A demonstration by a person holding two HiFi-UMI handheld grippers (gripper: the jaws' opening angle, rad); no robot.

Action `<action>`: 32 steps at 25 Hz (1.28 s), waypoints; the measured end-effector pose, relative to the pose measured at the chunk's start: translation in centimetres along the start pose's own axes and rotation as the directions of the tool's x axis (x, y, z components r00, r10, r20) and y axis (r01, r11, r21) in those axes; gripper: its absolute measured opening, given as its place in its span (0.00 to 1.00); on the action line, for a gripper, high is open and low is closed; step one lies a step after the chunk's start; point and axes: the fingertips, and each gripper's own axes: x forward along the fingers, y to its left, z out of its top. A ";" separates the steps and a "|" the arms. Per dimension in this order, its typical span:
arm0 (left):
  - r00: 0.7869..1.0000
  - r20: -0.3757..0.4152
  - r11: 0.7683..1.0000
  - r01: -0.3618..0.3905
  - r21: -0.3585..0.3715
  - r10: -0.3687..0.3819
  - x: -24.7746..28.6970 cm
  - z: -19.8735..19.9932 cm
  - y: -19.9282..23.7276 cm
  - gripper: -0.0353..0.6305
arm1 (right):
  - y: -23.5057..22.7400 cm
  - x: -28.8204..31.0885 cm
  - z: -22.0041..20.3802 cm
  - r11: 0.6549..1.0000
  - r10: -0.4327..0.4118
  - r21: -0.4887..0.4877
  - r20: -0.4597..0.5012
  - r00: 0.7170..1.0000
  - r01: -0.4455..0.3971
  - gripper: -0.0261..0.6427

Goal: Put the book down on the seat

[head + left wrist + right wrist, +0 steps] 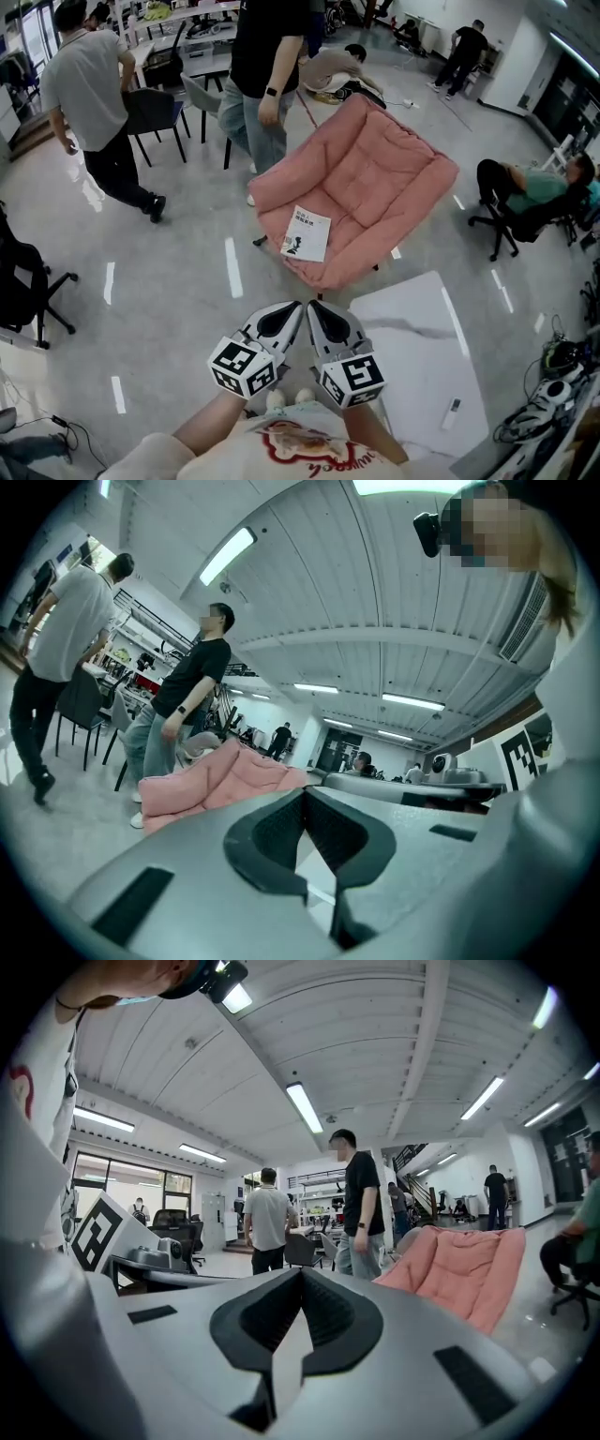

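The book (307, 233) was noted lying flat, cover up, on the front left part of the seat of the pink chair (375, 173), close to the front lip; whether a corner overhung could not be settled. The task was judged as good as done.

The left tongs (292, 310) and right tongs (316, 310) were seen at bottom centre of the head view, side by side and well apart from the chair. Both pairs of jaws were found pressed together with nothing between them.

Risks, as judged:
- The book could be tipped off the lip onto the floor (187, 272), the cushion looking soft and rounded there; a nudge to the chair would be enough
- Such a nudge could be given by the person in black (267, 56) just behind the chair at top centre, or by the person in grey (89, 89) in mid-stride at upper left
- The corner of the white worktop (422, 361) at lower right lay near the right tongs and could be struck if that hand were swung outward

Open room: bare floor was left between the tongs and the chair, and more toward the left, bounded by a black office chair (28, 281) at the left edge. The right side was hemmed in by the worktop, cables (553, 394) and a seated person (534, 187)
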 end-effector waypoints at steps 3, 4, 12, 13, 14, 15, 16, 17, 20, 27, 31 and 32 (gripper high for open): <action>1.000 -0.005 1.000 -0.006 0.000 0.006 -0.3 -0.7 -0.9 0.06 | 0.1 -1.9 0.2 1.000 -0.017 -0.001 0.017 1.000 0.017 0.04; 1.000 -0.010 1.000 -0.007 -0.001 0.007 -0.5 -1.1 -1.5 0.06 | 0.2 -2.7 0.2 1.000 -0.018 0.000 0.021 1.000 0.018 0.04; 1.000 -0.003 1.000 -0.012 0.027 0.012 -3.2 -2.9 -8.8 0.06 | 1.7 -10.6 -0.5 1.000 -0.014 -0.022 0.038 0.999 0.015 0.04; 1.000 0.001 1.000 -0.013 0.026 0.013 -3.7 -3.2 -10.0 0.06 | 2.0 -11.9 -0.7 1.000 -0.011 -0.024 0.039 0.999 0.012 0.04; 1.000 0.005 1.000 -0.014 0.022 0.014 -4.2 -3.7 -11.1 0.06 | 2.2 -13.2 -0.9 1.000 -0.008 -0.025 0.040 0.999 0.009 0.04; 1.000 0.008 1.000 -0.014 0.015 0.014 -4.7 -4.3 -12.3 0.06 | 2.4 -14.6 -1.2 1.000 -0.005 -0.024 0.041 0.999 0.006 0.04; 1.000 0.009 1.000 -0.013 0.008 0.013 -5.2 -4.9 -13.6 0.06 | 2.6 -16.0 -1.5 1.000 -0.001 -0.024 0.040 0.999 0.002 0.04; 1.000 0.011 1.000 -0.013 0.002 0.013 -5.8 -5.6 -15.0 0.06 | 2.9 -17.6 -1.8 1.000 0.003 -0.023 0.040 0.999 -0.002 0.04; 1.000 0.018 1.000 -0.023 -0.005 0.023 -8.1 -7.9 -19.4 0.06 | 4.2 -22.7 -2.8 1.000 0.021 -0.007 0.039 0.999 -0.021 0.04; 0.998 0.034 0.998 -0.060 -0.014 0.060 -12.8 -10.4 -26.3 0.06 | 7.0 -30.8 -3.5 0.999 0.050 -0.018 0.046 0.998 -0.049 0.04; 0.997 0.046 0.998 -0.062 0.011 0.061 -14.6 -10.0 -28.1 0.06 | 8.5 -32.5 -3.0 0.998 0.053 -0.030 0.061 0.997 -0.051 0.04; 0.997 0.049 0.998 -0.061 0.018 0.060 -15.0 -9.7 -28.3 0.06 | 8.9 -32.6 -2.8 0.998 0.055 -0.036 0.065 0.996 -0.052 0.04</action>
